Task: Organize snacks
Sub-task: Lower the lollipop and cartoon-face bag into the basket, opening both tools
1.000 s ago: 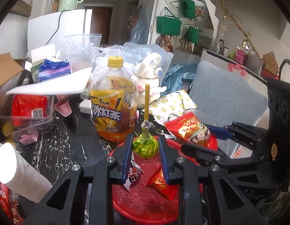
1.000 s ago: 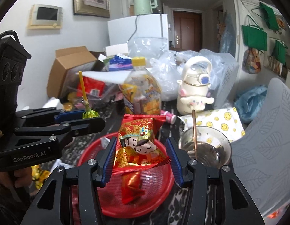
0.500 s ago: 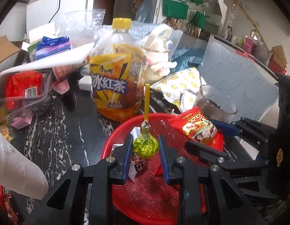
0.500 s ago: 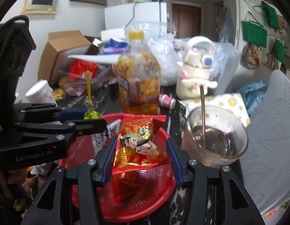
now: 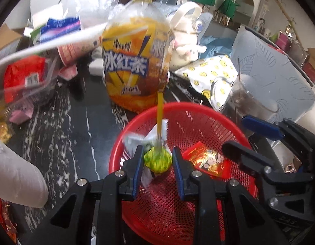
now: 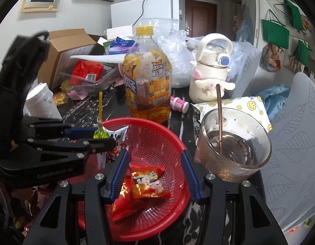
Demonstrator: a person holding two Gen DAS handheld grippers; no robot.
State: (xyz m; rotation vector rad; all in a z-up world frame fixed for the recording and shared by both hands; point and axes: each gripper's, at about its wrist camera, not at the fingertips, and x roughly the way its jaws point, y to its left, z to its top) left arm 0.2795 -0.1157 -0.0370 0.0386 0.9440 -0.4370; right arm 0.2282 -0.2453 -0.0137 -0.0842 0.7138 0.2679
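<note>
Where glass (image 6: 233, 143) crowds basket (image 6: 171, 134) rim

I read "冰红茶" on bottle label (image 5: 124, 67); "GenRobot.AI" on left gripper (image 6: 100, 137) body, at my 9 o'clock.

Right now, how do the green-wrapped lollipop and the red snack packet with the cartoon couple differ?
The lollipop is clamped in the shut left gripper above the red basket; the red snack packet lies loose on the basket floor, below the right gripper, whose jaws stand apart. The lollipop is a round green ball on a yellow stick; the packet is a flat pillow. Both are wrapped snacks.
</note>
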